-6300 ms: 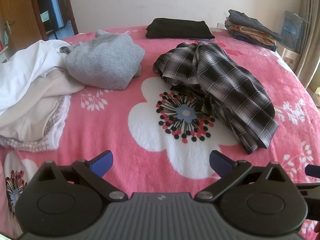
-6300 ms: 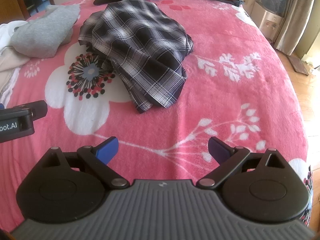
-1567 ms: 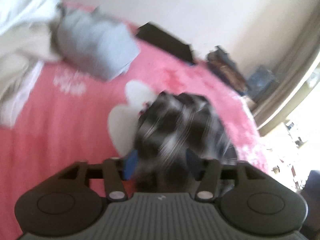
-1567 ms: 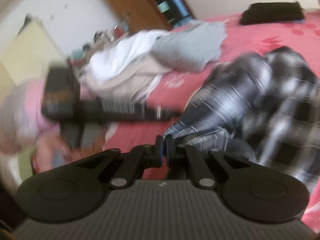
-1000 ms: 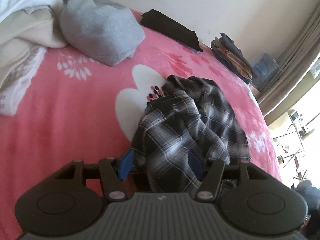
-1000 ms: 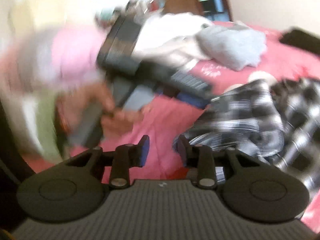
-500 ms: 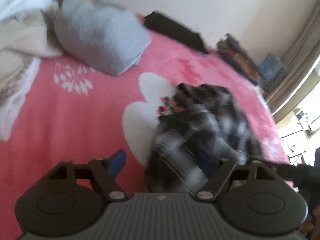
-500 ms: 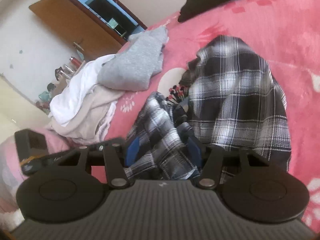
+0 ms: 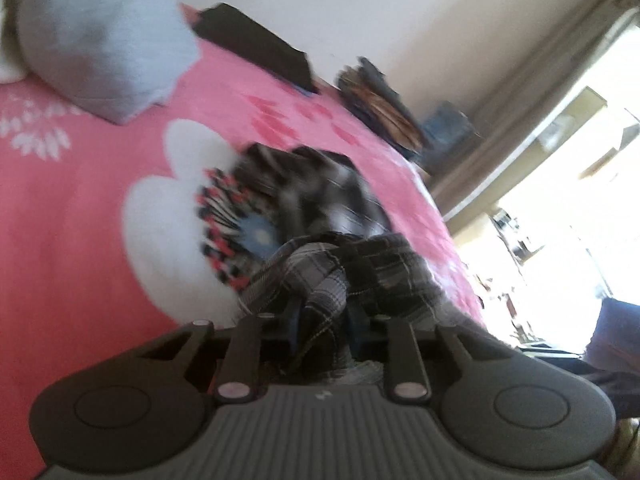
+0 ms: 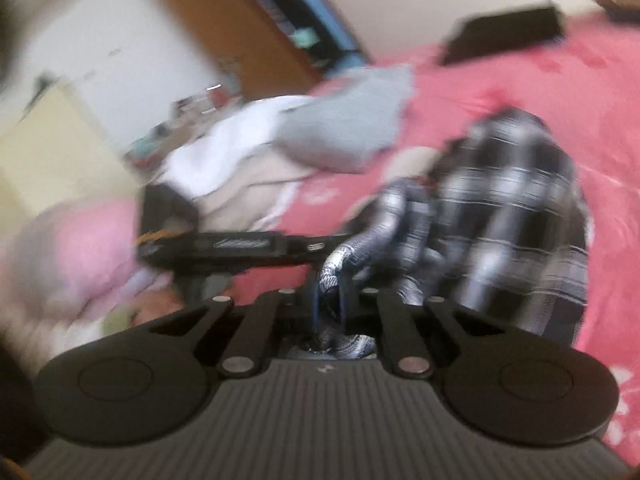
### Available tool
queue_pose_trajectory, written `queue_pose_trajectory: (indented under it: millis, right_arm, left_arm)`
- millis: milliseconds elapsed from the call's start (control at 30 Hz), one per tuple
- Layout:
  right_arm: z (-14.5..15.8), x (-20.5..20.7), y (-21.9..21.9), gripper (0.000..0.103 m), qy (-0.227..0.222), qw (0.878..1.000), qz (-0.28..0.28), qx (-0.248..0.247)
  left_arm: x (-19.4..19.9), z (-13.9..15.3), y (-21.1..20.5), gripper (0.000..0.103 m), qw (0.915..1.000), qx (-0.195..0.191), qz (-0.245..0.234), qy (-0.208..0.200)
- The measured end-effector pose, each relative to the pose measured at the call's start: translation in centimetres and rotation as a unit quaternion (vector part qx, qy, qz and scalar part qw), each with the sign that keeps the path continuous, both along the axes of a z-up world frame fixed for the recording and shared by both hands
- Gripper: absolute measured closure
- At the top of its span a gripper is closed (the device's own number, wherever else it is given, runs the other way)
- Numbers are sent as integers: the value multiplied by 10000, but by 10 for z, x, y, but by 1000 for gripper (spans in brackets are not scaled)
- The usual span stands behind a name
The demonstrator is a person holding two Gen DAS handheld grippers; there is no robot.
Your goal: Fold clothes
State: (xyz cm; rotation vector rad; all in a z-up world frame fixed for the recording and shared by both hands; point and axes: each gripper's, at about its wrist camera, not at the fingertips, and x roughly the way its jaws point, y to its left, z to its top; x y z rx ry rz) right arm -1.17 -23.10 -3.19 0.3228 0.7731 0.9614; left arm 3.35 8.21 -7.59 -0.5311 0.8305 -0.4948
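Plaid shirt [image 9: 320,292] pinched in left gripper [image 9: 322,322] and right gripper [image 10: 329,300]

The left gripper [image 9: 322,322] had its fingers [image 9: 294,320] drawn close, pinching a bunch of the plaid shirt [image 9: 320,276]. The right gripper [image 10: 329,304] likewise clamped a twisted fold between nearly closed fingers [image 10: 316,300]. Both views were tilted and blurred.

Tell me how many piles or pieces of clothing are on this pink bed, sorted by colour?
Plaid black-and-white shirt, held by both grippers: 1
Grey garment: 1
Black folded garment: 1
White and cream heap: 1
Dark mixed stack by the wall: 1
Total: 5
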Motion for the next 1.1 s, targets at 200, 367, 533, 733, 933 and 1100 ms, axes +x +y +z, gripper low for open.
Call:
queue_pose_trajectory:
  millis: [200, 367, 533, 733, 933, 1100]
  right_arm:
    - [1, -35, -9, 95, 52, 9938, 733, -837]
    - [0, -37, -26, 89, 452, 9915, 550, -1086]
    - [4, -4, -56, 52, 482, 9966, -664, -121]
    - [-8, 17, -17, 50, 72, 9998, -139, -111]
    - [-2, -15, 16, 89, -349, 9960, 752, -327]
    - [4, -44, 36, 91, -576, 9866, 1469, -406]
  left_arm:
    - [-39, 8, -23, 88, 9957, -62, -922, -28]
    - [-60, 2, -36, 91, 9920, 415, -1193, 23]
    - [-66, 1, -35, 91, 9930, 509, -1059, 115]
    - [-74, -1, -34, 90, 9938, 622, -898, 227]
    - [-71, 12, -29, 85, 9930, 767, -891, 122]
    - [-66, 29, -23, 68, 9914, 901, -944, -46]
